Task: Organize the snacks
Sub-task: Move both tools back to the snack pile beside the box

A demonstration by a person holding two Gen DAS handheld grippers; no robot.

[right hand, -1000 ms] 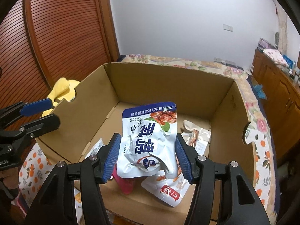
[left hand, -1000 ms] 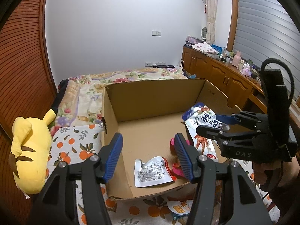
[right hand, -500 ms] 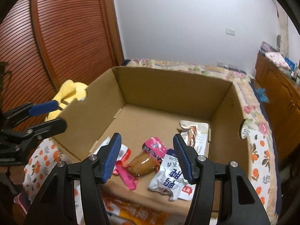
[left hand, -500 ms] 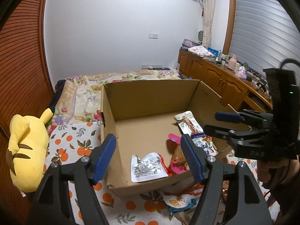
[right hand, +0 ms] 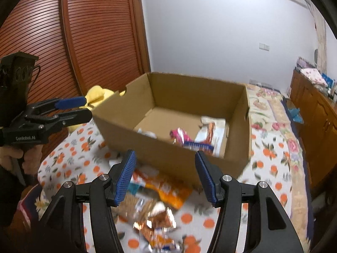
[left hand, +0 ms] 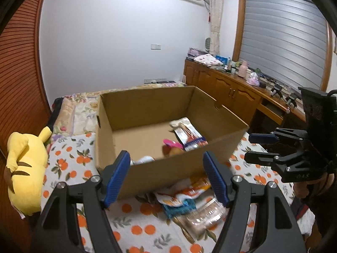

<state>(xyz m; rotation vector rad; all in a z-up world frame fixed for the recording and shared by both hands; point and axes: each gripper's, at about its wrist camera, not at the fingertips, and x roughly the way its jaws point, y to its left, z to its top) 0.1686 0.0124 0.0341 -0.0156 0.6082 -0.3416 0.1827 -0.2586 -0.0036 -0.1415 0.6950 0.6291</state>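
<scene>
Both the left gripper (left hand: 166, 177) and right gripper (right hand: 165, 177) gape empty before the open brown cardboard box (right hand: 168, 160). Next: grasp a crinkly snack packet, seemingly orange (right hand: 166, 191), just outside its near wall.

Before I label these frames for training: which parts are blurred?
Right wrist view: snack packets on the bedspread and the box front smear with motion blur. Left wrist view: sharper, only packets near the box soften; both bend at edges.
</scene>
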